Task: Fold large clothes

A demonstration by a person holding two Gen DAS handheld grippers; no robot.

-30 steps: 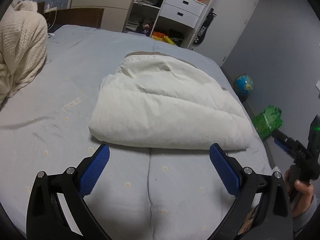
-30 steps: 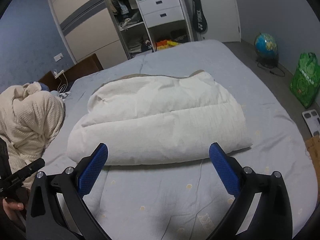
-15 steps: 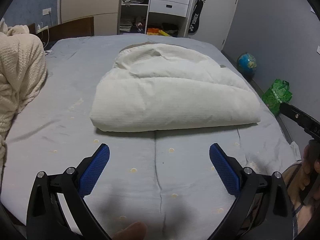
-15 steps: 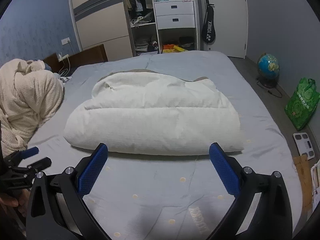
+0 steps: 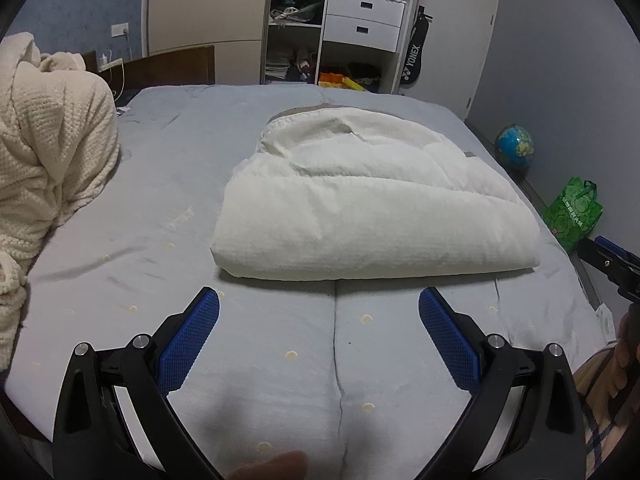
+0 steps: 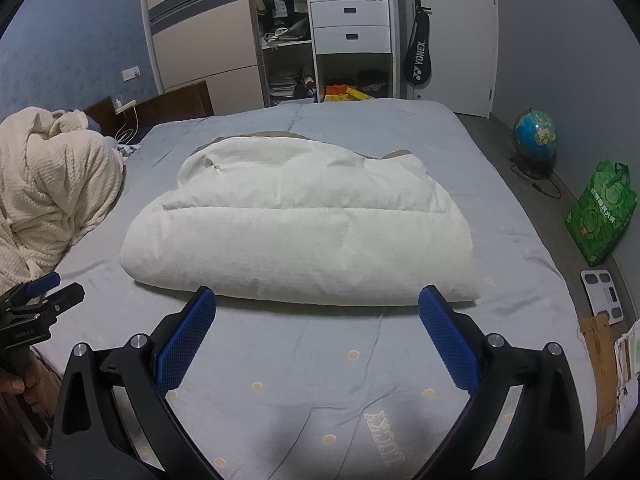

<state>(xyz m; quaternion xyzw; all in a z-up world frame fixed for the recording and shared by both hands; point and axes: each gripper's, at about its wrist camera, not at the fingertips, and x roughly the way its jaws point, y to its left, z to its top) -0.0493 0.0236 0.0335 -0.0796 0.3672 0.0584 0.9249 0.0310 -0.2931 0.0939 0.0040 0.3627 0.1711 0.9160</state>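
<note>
Now, left wrist view: my left gripper (image 5: 319,312) hangs empty, jaws wide apart, short of the white quilted bundle (image 5: 372,208) folded mid-bed (image 5: 160,184) — puffy, rounded fold facing me. Right wrist view: right gripper (image 6: 316,312) likewise spread, nothing held; bundle (image 6: 300,236) looks finished, soft, slightly crinkled, so I judge I'm standing off.

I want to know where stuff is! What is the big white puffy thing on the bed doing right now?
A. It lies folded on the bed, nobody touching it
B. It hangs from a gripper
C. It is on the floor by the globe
A: the white folded garment rests on the grey bed, while the left gripper and the right gripper are both open and empty, short of it.
</note>
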